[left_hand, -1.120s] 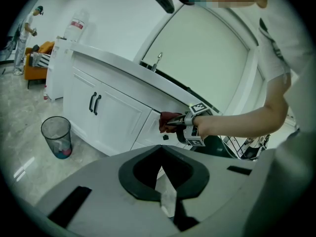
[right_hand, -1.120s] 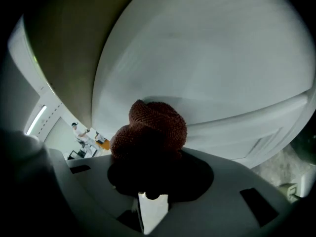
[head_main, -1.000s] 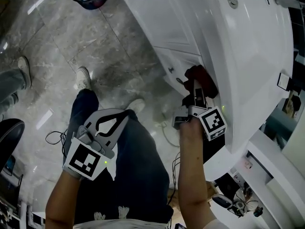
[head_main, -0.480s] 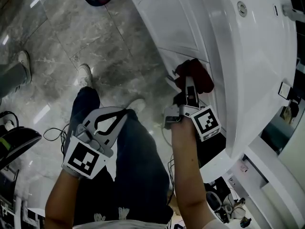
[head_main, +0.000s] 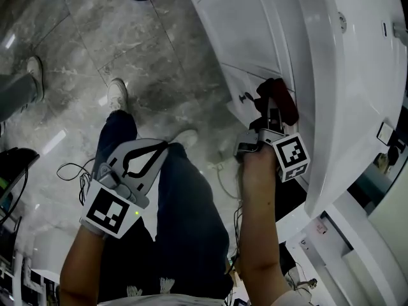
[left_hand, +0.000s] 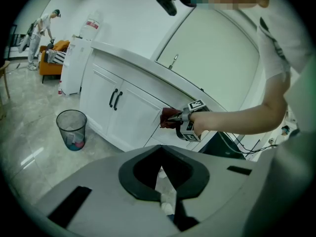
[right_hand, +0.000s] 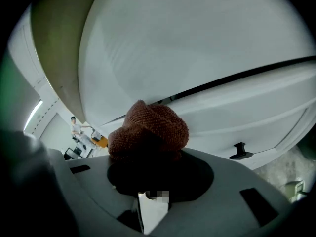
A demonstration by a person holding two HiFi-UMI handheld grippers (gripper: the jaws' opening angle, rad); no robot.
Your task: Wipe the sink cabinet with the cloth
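Gripping the dark red cloth (head_main: 281, 99) in its fingers, the right gripper (head_main: 273, 111) holds it against the white sink cabinet (head_main: 245, 27) front, near a drawer handle (head_main: 243, 97). The left gripper (head_main: 159, 150) hangs above the person's thigh, fingers together, empty.

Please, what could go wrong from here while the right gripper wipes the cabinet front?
The bunched dark red knitted cloth covers little of the white sink cabinet, so the right gripper may scrape its surface. The small black drawer handle nearby may snag the cloth. The loose pale cable by the feet could trip the person.
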